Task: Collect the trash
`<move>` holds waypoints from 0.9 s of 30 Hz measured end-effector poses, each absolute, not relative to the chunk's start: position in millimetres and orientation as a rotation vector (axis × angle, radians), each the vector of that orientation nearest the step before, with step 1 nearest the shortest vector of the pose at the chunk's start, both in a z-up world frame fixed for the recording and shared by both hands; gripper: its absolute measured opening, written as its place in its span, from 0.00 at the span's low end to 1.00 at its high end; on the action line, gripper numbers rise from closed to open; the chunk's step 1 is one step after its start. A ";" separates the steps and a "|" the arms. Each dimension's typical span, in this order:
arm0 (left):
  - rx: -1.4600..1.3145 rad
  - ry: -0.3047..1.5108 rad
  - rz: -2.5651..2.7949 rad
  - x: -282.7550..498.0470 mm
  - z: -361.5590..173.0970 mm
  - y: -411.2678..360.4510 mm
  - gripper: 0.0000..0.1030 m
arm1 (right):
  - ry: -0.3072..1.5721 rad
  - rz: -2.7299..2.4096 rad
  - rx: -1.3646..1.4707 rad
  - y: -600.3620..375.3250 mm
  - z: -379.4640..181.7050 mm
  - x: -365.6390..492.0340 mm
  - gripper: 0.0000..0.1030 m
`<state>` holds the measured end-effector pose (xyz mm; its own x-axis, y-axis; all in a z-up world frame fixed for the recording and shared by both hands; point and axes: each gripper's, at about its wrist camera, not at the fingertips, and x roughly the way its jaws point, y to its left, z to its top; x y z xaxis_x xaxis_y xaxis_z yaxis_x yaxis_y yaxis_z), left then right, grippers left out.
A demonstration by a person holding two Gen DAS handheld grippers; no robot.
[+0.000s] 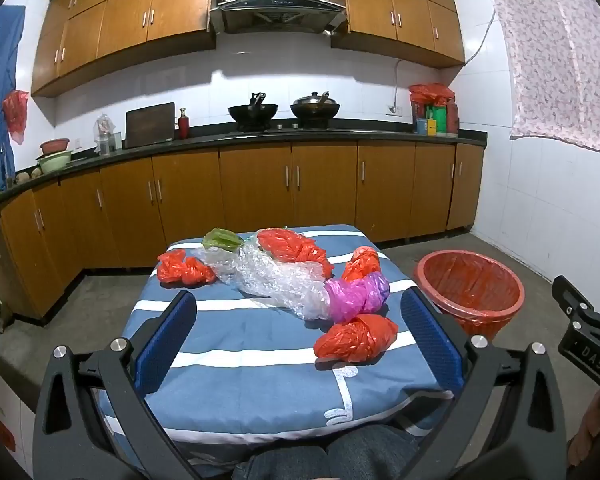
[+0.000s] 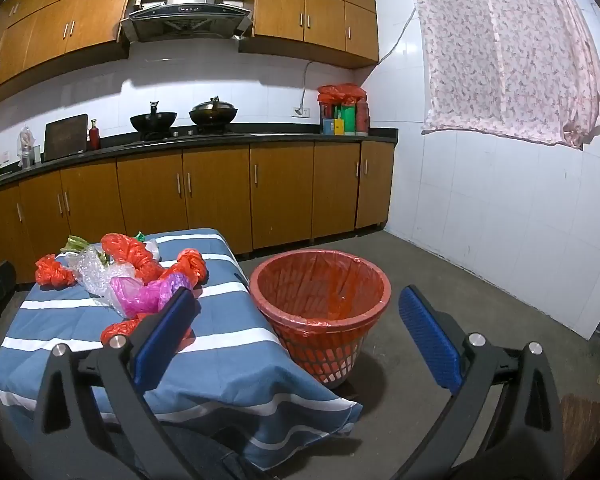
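Both grippers, left gripper (image 1: 298,330) and right gripper (image 2: 298,330), hang spread and empty; every crumpled plastic bag (image 1: 356,338) remains centre-frame on the table (image 1: 240,368), wastebasket (image 2: 320,280) unfilled.

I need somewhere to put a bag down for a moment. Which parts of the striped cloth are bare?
The near half of the striped cloth is bare, from the front edge up to the nearest red bag. The left strip beside the small red bag is free too. The far half is crowded: bubble wrap, purple bag, more red bags. The bin stands right of the table.
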<state>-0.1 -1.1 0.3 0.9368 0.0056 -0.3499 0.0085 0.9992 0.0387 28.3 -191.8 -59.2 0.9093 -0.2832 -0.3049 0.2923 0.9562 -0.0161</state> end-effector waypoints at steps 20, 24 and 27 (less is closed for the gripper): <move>0.038 0.358 -0.007 0.1 0.0 0.0 0.98 | 0.314 -0.294 0.037 -192.2 -60.4 29.3 0.96; 0.038 0.358 -0.006 0.0 0.0 -0.2 0.98 | 0.314 -0.295 0.038 -192.3 -60.4 29.2 0.96; 0.037 0.357 -0.006 -0.4 0.0 -0.8 0.98 | 0.314 -0.295 0.038 -192.3 -60.5 29.2 0.96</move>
<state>-0.4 -0.8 0.0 0.9369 0.0006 -0.3496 0.0125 0.9993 0.0353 29.2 -192.3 -60.5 0.9088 -0.2799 -0.3095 0.2918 0.9564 -0.0084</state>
